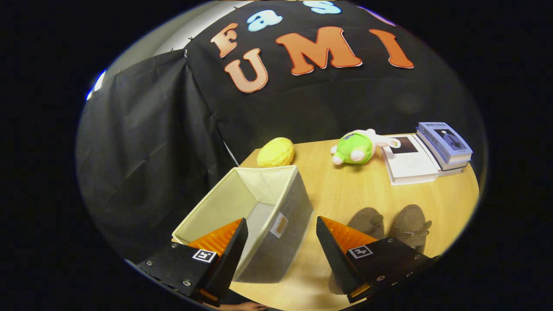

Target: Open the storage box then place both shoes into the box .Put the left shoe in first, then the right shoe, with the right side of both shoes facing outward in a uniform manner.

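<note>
Gripper view | fingers (281, 252) spread wide, empty | storage box (276, 216) open between them, soft fabric walls | two shoes (391, 224) beyond right finger on surface (345, 190); look light, supple, best pinched at the collar

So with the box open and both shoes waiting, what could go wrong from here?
The two shoes sit side by side and look alike, so the right one might be picked first. The storage box stands near the table edge; a nudge could shift it off. The open gripper holds nothing yet.
</note>
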A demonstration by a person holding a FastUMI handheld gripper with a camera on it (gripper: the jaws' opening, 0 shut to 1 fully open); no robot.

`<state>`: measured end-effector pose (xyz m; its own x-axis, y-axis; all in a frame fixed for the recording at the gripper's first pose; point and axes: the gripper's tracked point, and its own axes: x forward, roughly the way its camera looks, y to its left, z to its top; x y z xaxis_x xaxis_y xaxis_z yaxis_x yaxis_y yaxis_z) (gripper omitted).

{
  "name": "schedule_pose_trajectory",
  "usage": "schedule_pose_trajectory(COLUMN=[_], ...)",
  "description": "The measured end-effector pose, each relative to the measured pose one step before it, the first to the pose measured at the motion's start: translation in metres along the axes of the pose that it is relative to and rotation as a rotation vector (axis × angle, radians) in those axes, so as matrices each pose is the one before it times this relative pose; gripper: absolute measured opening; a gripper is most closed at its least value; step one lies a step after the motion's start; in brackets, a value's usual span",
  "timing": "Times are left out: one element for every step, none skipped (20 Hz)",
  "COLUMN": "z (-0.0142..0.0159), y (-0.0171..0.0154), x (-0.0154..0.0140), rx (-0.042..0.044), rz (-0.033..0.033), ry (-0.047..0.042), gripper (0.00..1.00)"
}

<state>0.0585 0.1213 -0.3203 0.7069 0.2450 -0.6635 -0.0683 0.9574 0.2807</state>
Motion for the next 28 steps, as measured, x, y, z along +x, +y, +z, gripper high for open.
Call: schedule_pose_trajectory(z=[-0.00188,-0.00473,-0.00382,-0.00416,-0.00587,-0.00878,-0.00907,-0.00635,-0.00700,-0.00870,-0.00949,-0.00541,-0.00202,-0.00006,-0.00104,-0.00152,0.00114,0.00011,-0.00073,-0.00121,0.00006,-0.00018,-0.00062,-0.00117,-0.00039,-0.00133,-0.00274,-0.00442], y=[-0.01459,-0.01745,-0.01562,-0.01641,-0.01269,-0.01001,-0.00893,-0.00530,-0.00412,-0.00022,0.00038,-0.00540,-0.00864,-0.00680,-0.00285,0.00330,0.00302,-0.00131,-0.00069,0.00293,0.00161,-0.00234,0.00034,-0.00123,-0.00077,-0.00145,-0.00273,-0.00932], x=[-0.00420,-0.00290,-0.00077,-0.00203,0.00007,-0.00359,-0.00390,0.00165,0.00399,0.00518,0.00570,0.00574,0.00472,0.00371,0.00385,0.00259,0.00306,0.00266,0.00165,0.00377,0.00254,0.00128,0.00170,0.00160,-0.00025,0.00004,0.00331,0.00554], rx=[0.00182,0.00030,0.00041,0.00177,0.00239,-0.00211,-0.00610,-0.00837,0.00324,0.02377,0.02070,0.01394,0.01194,0.00328,0.00754,0.01469,0.00627,-0.00671,-0.01030,-0.01014,-0.01245,-0.01263,-0.00081,0.00221,-0.00118,-0.00699,-0.02322,-0.03842], rz=[-0.02727,-0.03018,-0.03315,-0.03405,-0.02797,-0.02257,-0.01917,-0.01609,-0.01027,0.00595,0.00879,-0.01117,-0.02309,-0.02178,-0.00449,0.01482,0.01041,-0.01083,-0.00992,0.00335,-0.00306,-0.01233,-0.00408,-0.01330,-0.01142,-0.01597,-0.02175,-0.04631], ry=[0.00207,0.00346,0.00650,0.00646,0.01048,0.01381,0.01161,0.01077,0.01704,0.02258,0.02759,0.01694,0.00475,-0.00422,0.00183,0.00217,-0.00466,0.00173,0.00377,0.00160,0.00089,0.00117,0.00706,0.00396,0.00109,0.00749,0.00855,0.01583], gripper=[0.95,0.94,0.94,0.92,0.92,0.89,0.88,0.86,0.85,0.85,0.85,0.84,0.84,0.83,0.82,0.81,0.80,0.77,0.75,0.70,0.68,0.64,0.63,0.61,0.60,0.58,0.55,0.52])
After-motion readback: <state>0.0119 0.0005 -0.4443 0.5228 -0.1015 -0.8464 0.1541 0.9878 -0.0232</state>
